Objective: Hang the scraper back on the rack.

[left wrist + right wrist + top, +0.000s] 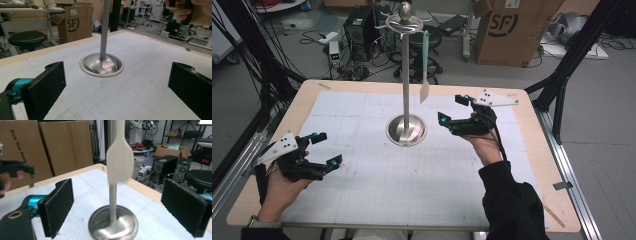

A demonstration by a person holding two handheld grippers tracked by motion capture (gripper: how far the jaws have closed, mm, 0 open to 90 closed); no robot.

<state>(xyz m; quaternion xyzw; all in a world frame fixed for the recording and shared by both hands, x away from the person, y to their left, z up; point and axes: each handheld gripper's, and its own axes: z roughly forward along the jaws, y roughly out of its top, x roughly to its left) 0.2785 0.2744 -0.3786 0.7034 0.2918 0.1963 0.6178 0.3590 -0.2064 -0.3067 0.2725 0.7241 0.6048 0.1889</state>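
A steel stand with a round base (406,131) and a tall pole rises from the middle of the white gridded mat. A spatula (425,67) with a pale green handle and a cream blade hangs from a hook near the pole's top. My left gripper (327,148) hovers open over the mat's left side, pointing at the base (101,65). My right gripper (452,109) is open just right of the stand, below the blade. In the right gripper view the blurred blade (120,162) hangs ahead of the gripper (120,205), between the lines of its jaws and untouched.
The wooden table (532,150) ends close to the right of the mat. Behind it stand a cardboard box (512,30), a black stool (427,42) and a computer tower (359,30). Black frame posts (577,55) flank the table.
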